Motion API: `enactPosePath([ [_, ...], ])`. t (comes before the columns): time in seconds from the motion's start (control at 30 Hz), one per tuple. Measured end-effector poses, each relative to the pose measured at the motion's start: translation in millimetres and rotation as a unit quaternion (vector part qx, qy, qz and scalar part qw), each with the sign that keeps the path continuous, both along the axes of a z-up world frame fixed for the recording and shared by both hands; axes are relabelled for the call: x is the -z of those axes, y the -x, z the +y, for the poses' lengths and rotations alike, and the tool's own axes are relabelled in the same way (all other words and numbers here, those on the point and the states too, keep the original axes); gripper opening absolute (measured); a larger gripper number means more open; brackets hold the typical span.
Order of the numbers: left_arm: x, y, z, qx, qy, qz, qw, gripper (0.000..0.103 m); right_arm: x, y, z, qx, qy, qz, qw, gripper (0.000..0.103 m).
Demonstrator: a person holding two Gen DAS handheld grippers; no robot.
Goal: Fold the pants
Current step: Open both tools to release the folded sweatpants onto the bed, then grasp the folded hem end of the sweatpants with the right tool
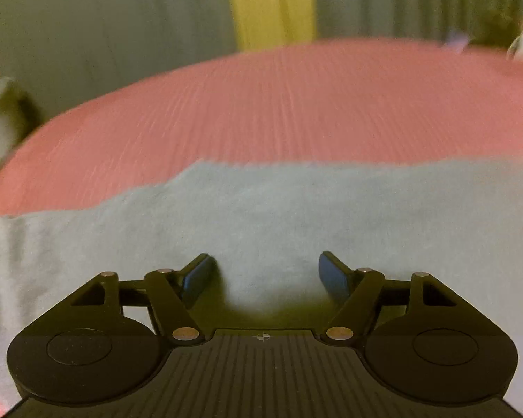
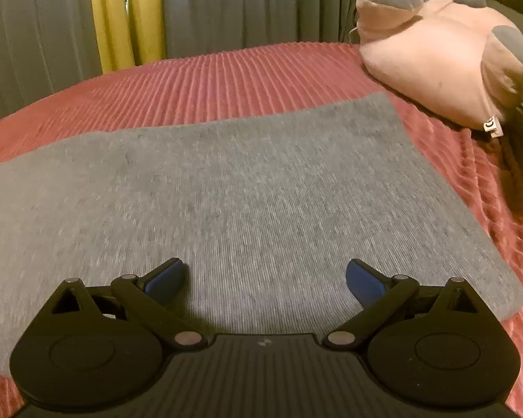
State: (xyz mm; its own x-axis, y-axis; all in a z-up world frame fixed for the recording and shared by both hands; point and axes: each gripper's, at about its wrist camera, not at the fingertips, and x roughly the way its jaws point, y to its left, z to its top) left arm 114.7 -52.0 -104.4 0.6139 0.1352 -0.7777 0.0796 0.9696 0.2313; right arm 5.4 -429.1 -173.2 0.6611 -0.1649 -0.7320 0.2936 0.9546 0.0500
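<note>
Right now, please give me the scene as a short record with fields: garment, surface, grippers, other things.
garment: grey pants, lying flat, seemingly already folded
surface: red ribbed bedspread
left gripper: open, over the pants, holding nothing
right gripper: open, over the pants, holding nothing
other things: pink and grey plush toy beyond the pants to the right; grey and yellow curtains behind
</note>
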Motion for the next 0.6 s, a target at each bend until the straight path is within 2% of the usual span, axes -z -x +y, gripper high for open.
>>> enactPosePath([
  [0.07, -9.9, 8.2, 5.1, -0.010, -0.005, -0.022, 0.9997, 0.076, -2.4, -0.8, -7.8, 0.006, 0.004, -0.005, 1.000, 0.098],
  [0.1, -16.9, 14.9, 4.5, -0.014, -0.013, -0.035, 0.9992, 0.075, -4.9, 0.9, -15.2, 0.031, 0.017, -0.007, 0.999, 0.098],
  [0.13, -25.0, 22.0, 2.6, -0.013, -0.016, -0.047, 0.9987, 0.078, -9.1, 6.6, -29.2, 0.079, 0.025, -0.012, 0.996, 0.096],
  [0.17, -37.6, 29.1, -2.6, -0.009, -0.010, -0.055, 0.9984, 0.080, -13.0, 15.0, -43.9, 0.118, 0.015, -0.021, 0.993, 0.088],
  [0.2, -47.3, 33.3, -9.7, -0.003, 0.003, -0.056, 0.9984, 0.084, -17.4, 27.6, -62.0, 0.151, -0.016, -0.037, 0.988, 0.083],
  [0.23, -52.7, 42.8, -13.2, 0.006, 0.021, -0.054, 0.9983, 0.087, -20.6, 40.0, -76.4, 0.173, -0.048, -0.052, 0.982, 0.072],
  [0.27, -54.6, 44.4, -21.2, 0.016, 0.040, -0.047, 0.9979, 0.087, -23.6, 54.1, -89.5, 0.193, -0.081, -0.069, 0.975, 0.059],
  [0.33, -58.9, 60.6, -31.4, 0.035, 0.071, -0.029, 0.9964, 0.087, -26.9, 79.5, -103.7, 0.227, -0.122, -0.088, 0.962, 0.052],
  [0.47, -55.6, 90.4, -41.4, 0.086, 0.120, 0.022, 0.9887, 0.087, -23.9, 107.9, -104.2, 0.247, -0.145, -0.096, 0.953, 0.050],
  [0.53, -43.8, 93.7, -45.2, 0.100, 0.114, 0.048, 0.9873, 0.087, -16.7, 116.5, -105.6, 0.257, -0.178, -0.098, 0.945, 0.049],
  [0.6, -36.9, 98.7, -48.4, 0.101, 0.107, 0.064, 0.9870, 0.087, -10.6, 118.9, -110.3, 0.269, -0.206, -0.086, 0.937, 0.039],
])
